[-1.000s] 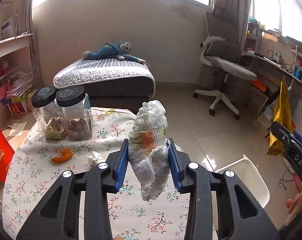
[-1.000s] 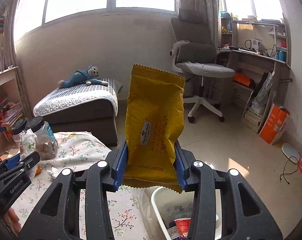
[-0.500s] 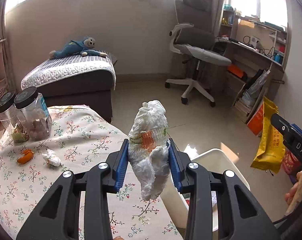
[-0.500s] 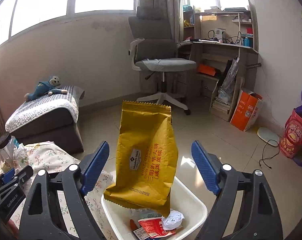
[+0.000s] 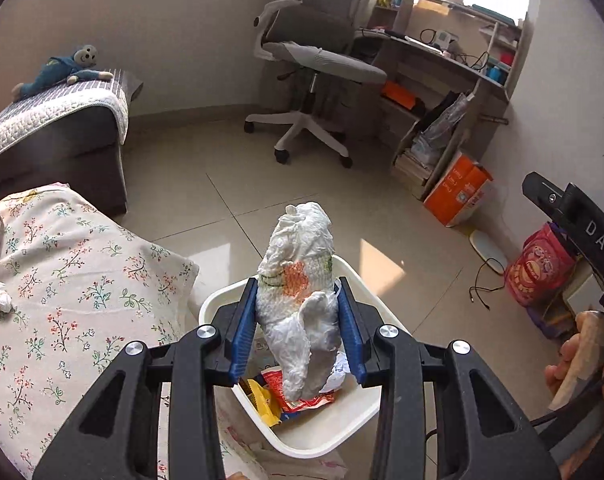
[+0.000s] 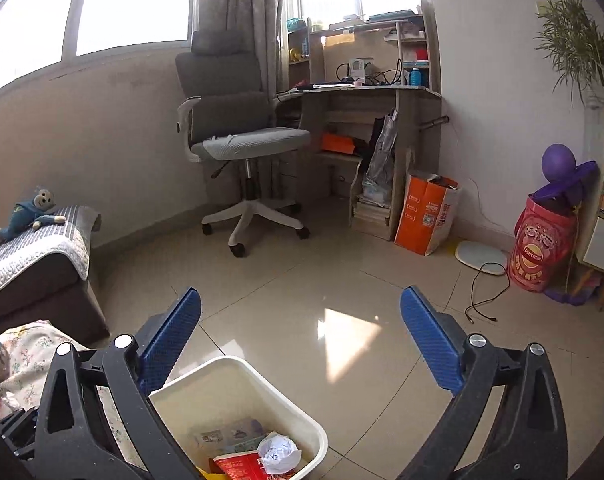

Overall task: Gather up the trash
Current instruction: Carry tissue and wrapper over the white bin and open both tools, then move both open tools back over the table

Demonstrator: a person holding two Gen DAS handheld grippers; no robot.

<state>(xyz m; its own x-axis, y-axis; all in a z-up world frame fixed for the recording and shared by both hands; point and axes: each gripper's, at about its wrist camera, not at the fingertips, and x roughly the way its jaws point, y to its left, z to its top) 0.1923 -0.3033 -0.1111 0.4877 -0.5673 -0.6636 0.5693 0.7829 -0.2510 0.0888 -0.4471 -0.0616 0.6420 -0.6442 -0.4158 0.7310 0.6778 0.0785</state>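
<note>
My left gripper (image 5: pixel 298 320) pinches the crumpled white bag (image 5: pixel 300 300) above the white bin (image 5: pixel 325 436), my right gripper (image 6: pixel 300 332) gapes empty, and a tissue wad (image 5: pixel 0 301) remains far left on the table.

1. bag (image 5: pixel 300 300): thin white crinkled plastic.
2. left gripper (image 5: pixel 298 324): matt black plastic arms, ribbed blue pads (image 5: pixel 244 328), shiny metal screws.
3. bin (image 6: pixel 238 376): smooth white plastic, slightly glossy.
4. tablecloth (image 5: pixel 62 280): matt floral cloth.
5. floor (image 6: pixel 341 280): glossy beige tiles.
6. chair (image 6: pixel 238 140): grey fabric, white plastic base.
7. paper ball (image 6: pixel 280 452): crumpled white paper.
</note>
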